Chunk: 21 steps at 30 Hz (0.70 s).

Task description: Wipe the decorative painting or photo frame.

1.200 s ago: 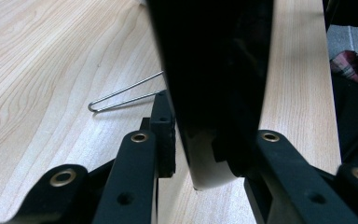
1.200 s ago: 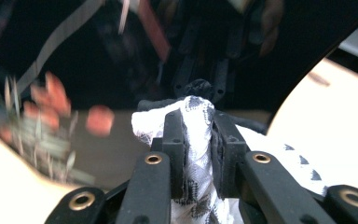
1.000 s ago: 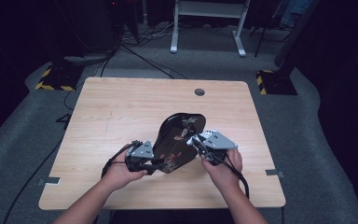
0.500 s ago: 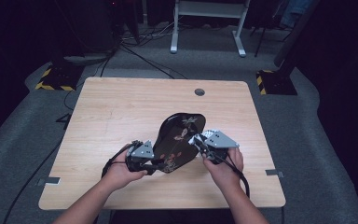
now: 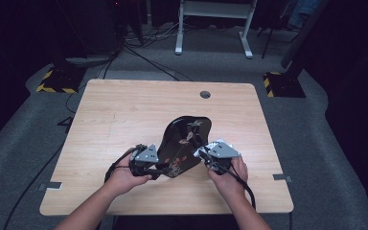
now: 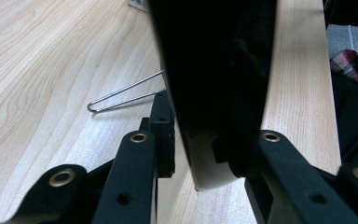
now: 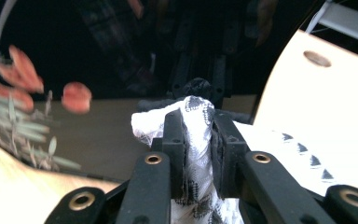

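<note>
1. We count one wooden table point(image 5: 124, 124), with one round hole point(image 5: 205, 94) in its top at 12 o'clock.
2. We count one black lacquered tray point(image 5: 184, 139) with a flower pattern, near the table's middle, toward 6 o'clock.
3. We count two grippers: the left gripper point(image 5: 160, 171) at 7 o'clock and the right gripper point(image 5: 197, 153) at 5 o'clock.
4. We count one white patterned cloth point(image 7: 196, 140), pinched in the right gripper.
5. We count one bent wire point(image 6: 121, 95) lying on the table.
6. We count two hands at the grippers.
</note>
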Tool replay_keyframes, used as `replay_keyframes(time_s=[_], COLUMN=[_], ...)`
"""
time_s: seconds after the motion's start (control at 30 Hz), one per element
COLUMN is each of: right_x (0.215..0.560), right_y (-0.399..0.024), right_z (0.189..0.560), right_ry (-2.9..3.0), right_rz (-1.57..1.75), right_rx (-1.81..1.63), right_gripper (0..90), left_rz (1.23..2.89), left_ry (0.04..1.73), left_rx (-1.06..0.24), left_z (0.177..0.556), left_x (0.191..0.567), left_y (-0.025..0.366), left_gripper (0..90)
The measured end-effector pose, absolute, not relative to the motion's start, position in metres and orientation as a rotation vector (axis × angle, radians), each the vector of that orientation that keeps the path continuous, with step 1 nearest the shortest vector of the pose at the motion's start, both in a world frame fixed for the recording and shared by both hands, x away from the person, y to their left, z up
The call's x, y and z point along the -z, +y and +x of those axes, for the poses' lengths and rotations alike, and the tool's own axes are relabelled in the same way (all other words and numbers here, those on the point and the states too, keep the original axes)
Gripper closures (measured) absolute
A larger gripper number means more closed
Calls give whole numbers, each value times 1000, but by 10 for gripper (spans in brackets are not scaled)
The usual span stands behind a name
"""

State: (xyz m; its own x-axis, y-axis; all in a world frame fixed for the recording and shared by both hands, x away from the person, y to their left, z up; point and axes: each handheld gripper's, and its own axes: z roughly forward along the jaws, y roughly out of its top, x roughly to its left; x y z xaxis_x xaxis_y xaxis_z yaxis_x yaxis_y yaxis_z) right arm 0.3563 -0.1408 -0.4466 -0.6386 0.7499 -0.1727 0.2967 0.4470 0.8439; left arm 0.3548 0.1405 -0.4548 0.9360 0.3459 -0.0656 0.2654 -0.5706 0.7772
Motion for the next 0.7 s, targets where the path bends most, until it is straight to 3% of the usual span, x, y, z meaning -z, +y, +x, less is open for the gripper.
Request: replay_keyframes(time_s=[0.23, 0.5, 0.7], right_x=[413, 446, 419], right_y=[-144, -143, -144], right_z=[362, 359, 363], right_ry=[2087, 2167, 2115], right_rz=[855, 885, 859], right_rx=[-1167, -1099, -1127], right_gripper=[788, 787, 788], left_rz=[2208, 2206, 2206], left_ry=[430, 430, 431], left_rx=[-115, -109, -111], left_z=[355, 355, 355], left_x=[455, 455, 455], left_y=[140, 140, 140], left_gripper=[714, 710, 710])
